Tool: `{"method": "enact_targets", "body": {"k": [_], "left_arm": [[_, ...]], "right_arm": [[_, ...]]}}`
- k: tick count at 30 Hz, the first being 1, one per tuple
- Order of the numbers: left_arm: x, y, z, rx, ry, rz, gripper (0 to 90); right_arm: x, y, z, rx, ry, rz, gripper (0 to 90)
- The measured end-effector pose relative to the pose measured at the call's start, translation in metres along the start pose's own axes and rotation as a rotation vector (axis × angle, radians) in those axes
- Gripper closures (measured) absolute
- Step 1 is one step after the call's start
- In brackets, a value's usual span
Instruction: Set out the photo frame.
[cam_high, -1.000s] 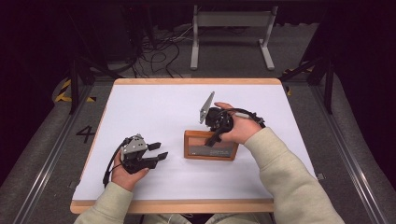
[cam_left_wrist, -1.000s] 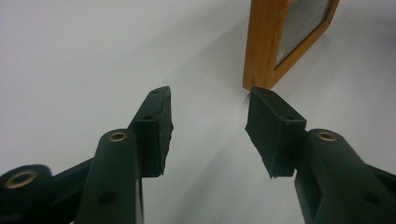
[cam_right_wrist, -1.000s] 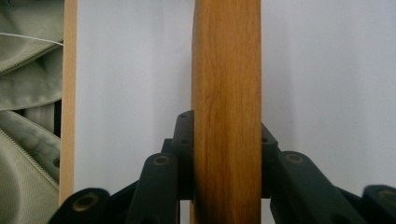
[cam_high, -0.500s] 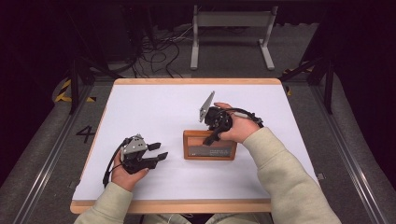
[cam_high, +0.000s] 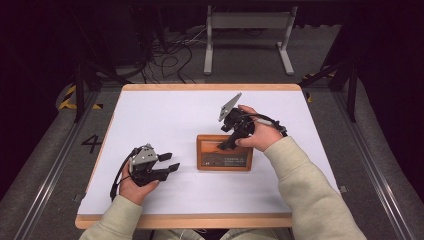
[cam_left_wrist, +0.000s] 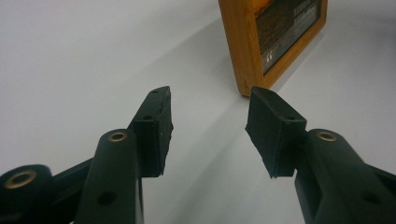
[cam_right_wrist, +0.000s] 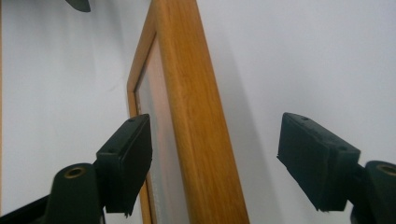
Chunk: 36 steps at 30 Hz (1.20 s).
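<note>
**Inspector:** High view: right gripper (cam_high: 226, 145) is over the top edge of the wooden frame (cam_high: 223, 153), which lies flat mid-table (cam_high: 165, 110); left gripper (cam_high: 167, 162) rests apart, jaws open.

**Clerk:** Left gripper view?

**Inspector:** Jaws apart, empty; frame's corner (cam_left_wrist: 243, 51) just ahead.

**Clerk:** Right gripper view?

**Inspector:** Jaws apart, straddling the frame's wooden rail (cam_right_wrist: 201, 121), unclamped. Judgement: rigid, light, glazed, fragile; grip the rail, not the glass.

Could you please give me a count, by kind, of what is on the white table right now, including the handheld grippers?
Wooden picture frame: 1
Handheld grippers: 2, the left gripper with jaws open beside the frame, and the right gripper with jaws open astride the frame's edge
Total: 3, all on the white table
</note>
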<state>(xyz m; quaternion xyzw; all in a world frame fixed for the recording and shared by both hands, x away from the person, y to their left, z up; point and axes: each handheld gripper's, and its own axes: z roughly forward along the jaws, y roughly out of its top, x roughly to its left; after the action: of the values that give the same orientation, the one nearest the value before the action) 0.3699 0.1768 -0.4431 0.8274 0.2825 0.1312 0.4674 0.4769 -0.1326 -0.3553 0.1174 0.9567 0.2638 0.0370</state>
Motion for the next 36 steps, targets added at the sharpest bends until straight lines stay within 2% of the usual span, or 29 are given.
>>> {"method": "enact_targets", "body": {"k": [10, 13, 16, 18, 19, 20, 21, 22, 23, 28, 33, 36], "left_arm": [[0.0, 0.0, 0.0, -0.001, -0.003, -0.002, 50.6], [0.001, 0.0, 0.0, -0.001, -0.004, -0.003, 50.5], [0.001, 0.0, -0.001, -0.002, -0.003, 0.001, 50.2], [0.001, 0.0, -0.001, -0.004, -0.002, 0.001, 50.0], [0.001, 0.0, -0.001, -0.005, -0.003, 0.0, 49.9], [0.001, 0.0, -0.001, -0.005, -0.003, 0.0, 49.7], [0.001, 0.0, -0.001, -0.004, -0.003, 0.0, 49.7], [0.0, 0.0, -0.001, -0.004, -0.003, 0.0, 49.6], [0.0, 0.0, -0.002, -0.006, -0.003, -0.009, 49.6], [0.0, 0.001, -0.002, -0.013, -0.003, -0.01, 49.3], [-0.001, 0.002, -0.003, -0.014, -0.003, -0.009, 48.9], [-0.001, 0.003, -0.004, -0.019, -0.008, -0.006, 48.4]], "right_arm": [[0.0, -0.005, -0.017, -0.049, -0.033, 0.009, 26.1], [0.006, -0.007, -0.027, -0.066, -0.083, -0.002, 25.2], [0.014, -0.013, -0.037, -0.104, -0.111, 0.007, 25.2], [0.018, -0.021, -0.044, -0.123, -0.123, 0.043, 23.0], [0.02, -0.026, -0.047, -0.128, -0.13, 0.093, 21.0], [0.02, -0.026, -0.047, -0.128, -0.13, 0.093, 21.0], [0.022, -0.032, -0.05, -0.136, -0.138, 0.124, 19.2], [0.024, -0.038, -0.053, -0.149, -0.15, 0.117, 17.7], [0.027, -0.047, -0.059, -0.169, -0.164, 0.137, 14.6], [0.03, -0.069, -0.076, -0.217, -0.189, 0.208, 7.6], [0.032, -0.085, -0.086, -0.248, -0.21, 0.25, 5.9], [0.035, -0.102, -0.09, -0.281, -0.236, 0.287, 5.5]]}}
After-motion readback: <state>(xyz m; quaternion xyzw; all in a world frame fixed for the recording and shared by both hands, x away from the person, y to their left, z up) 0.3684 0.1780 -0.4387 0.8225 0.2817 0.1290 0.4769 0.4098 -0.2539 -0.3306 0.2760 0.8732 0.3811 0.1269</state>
